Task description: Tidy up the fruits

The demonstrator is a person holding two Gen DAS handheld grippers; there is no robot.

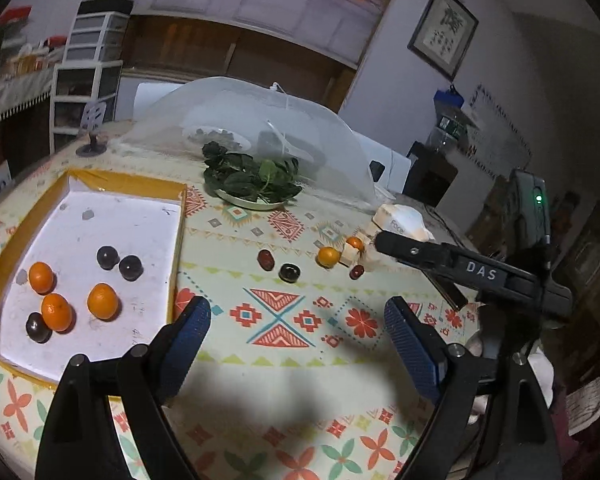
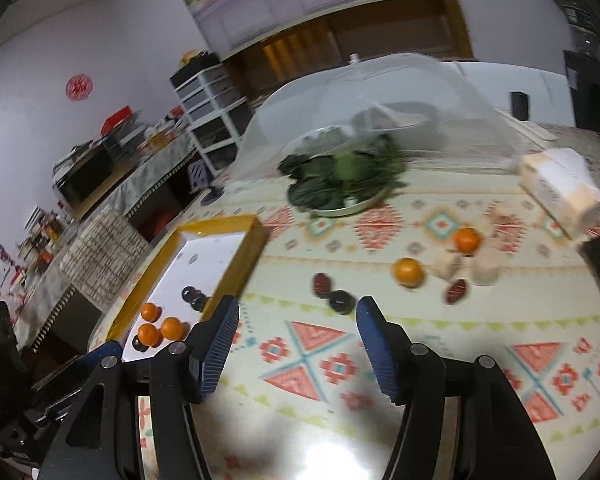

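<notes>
Both of my tools are empty at this moment: my left hand-held gripper [image 1: 296,324] stands wide open over bare cloth, and my right hand-held gripper [image 2: 296,344] is about half open, with nothing between its pads either. The tray [image 1: 178,236], yellow-rimmed with a white floor, sits at the left of the desk [image 1: 284,380] and already holds six fruits: three oranges, namely one [image 1: 41,277] at the far left, one [image 1: 56,311] just beside it and one [image 1: 103,301] a little apart, plus three dark plums, a pair [image 1: 108,257] [image 1: 131,267] touching each other and a third [image 1: 37,326] against the middle orange. So I judge the job roughly half done. Still out on the cloth, well apart from the tray, are a red date [image 1: 266,260], a dark plum [image 1: 289,272] just beside it, an orange [image 1: 328,257], a second orange [image 1: 355,243] resting on some pale blocks [image 1: 350,255], and another red date [image 1: 356,271] near them. That leaves five pieces to carry over. The plate of greens [image 1: 252,184] and the mesh cover [image 1: 300,128] behind it look like no part of the sorting. The nearest loose pieces, the date and plum, lie straight ahead of my right tool.
</notes>
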